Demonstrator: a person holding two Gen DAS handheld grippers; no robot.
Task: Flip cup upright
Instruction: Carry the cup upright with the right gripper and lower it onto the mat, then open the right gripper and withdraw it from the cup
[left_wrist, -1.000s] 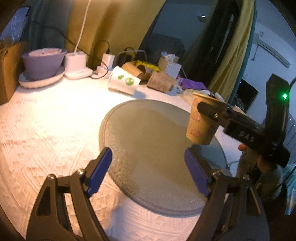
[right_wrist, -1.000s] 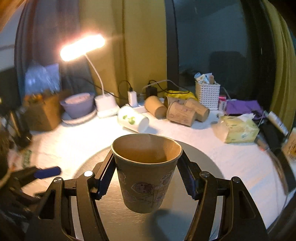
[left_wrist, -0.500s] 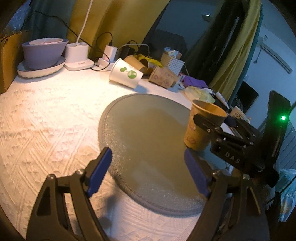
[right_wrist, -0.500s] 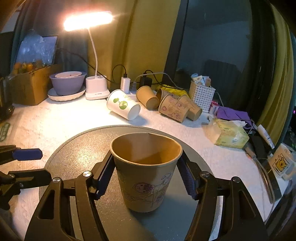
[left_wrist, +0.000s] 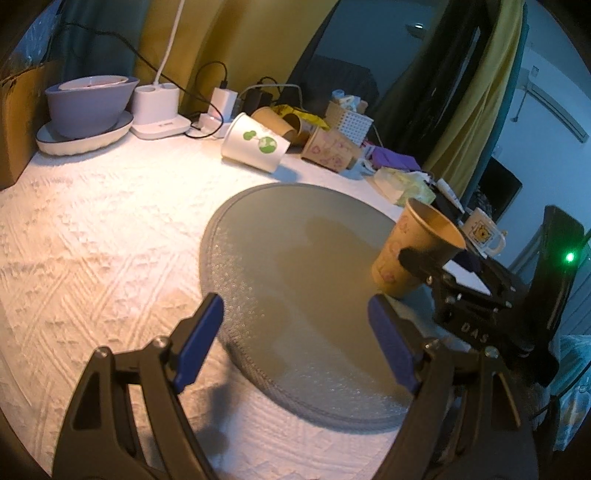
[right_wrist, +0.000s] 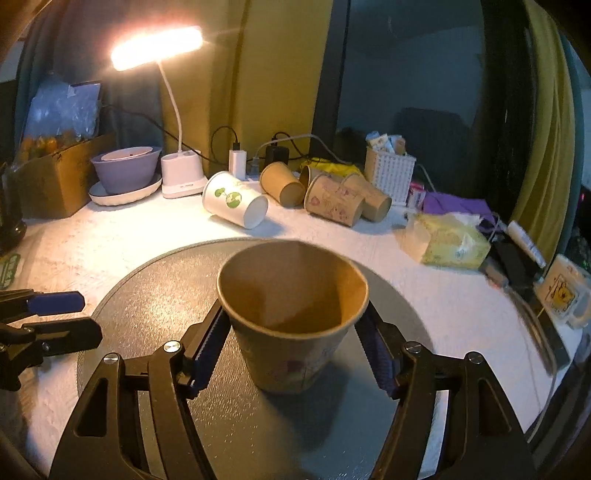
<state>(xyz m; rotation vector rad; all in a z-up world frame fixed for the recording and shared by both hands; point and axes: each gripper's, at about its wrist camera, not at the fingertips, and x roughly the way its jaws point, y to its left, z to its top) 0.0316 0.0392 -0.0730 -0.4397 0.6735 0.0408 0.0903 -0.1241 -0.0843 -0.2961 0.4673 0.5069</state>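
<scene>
A brown paper cup with printed drawings (right_wrist: 291, 325) stands upright, mouth up, its base on the round grey mat (right_wrist: 155, 291). My right gripper (right_wrist: 291, 350) is shut on the cup, its pads against both sides. In the left wrist view the cup (left_wrist: 413, 251) sits at the mat's (left_wrist: 295, 258) right side with the right gripper (left_wrist: 443, 273) around it. My left gripper (left_wrist: 295, 339) is open and empty, low over the mat's near edge.
Several paper cups lie on their sides at the back, a white one (right_wrist: 236, 199) and brown ones (right_wrist: 332, 199). A lit desk lamp (right_wrist: 181, 173), a purple bowl (right_wrist: 125, 170), a white basket (right_wrist: 389, 173), a tissue pack (right_wrist: 450, 243) and a mug (right_wrist: 565, 295) stand around the mat.
The right gripper has lowered the cup from the air onto the mat. The left gripper has stayed open and shifted only slightly.
</scene>
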